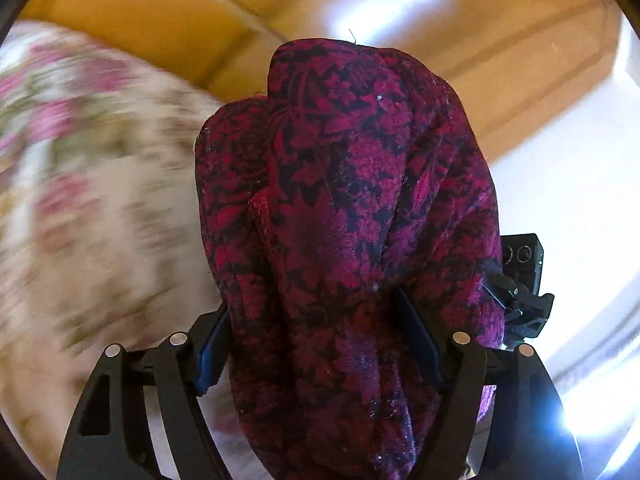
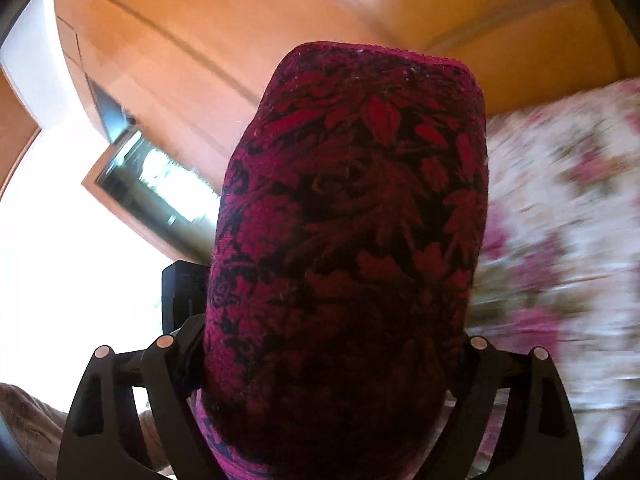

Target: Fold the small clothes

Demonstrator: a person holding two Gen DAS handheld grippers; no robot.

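A dark red and black floral garment (image 1: 344, 208) is bunched up and draped over my left gripper (image 1: 316, 340), which is shut on it; blue finger pads (image 1: 212, 352) show at its sides. The same garment (image 2: 352, 240) covers my right gripper (image 2: 324, 364), which is also shut on it; its fingertips are hidden by cloth. Both grippers hold the garment lifted, pointing up toward the wooden panelling. The other gripper's black body (image 1: 524, 280) shows at the right of the left wrist view and at the left of the right wrist view (image 2: 180, 292).
A white bedspread with pink flowers (image 1: 80, 200) lies to the left of the left gripper and right of the right gripper (image 2: 560, 240), blurred. Orange wooden panelling (image 2: 200, 40) fills the background. A bright window (image 2: 60, 260) is at left.
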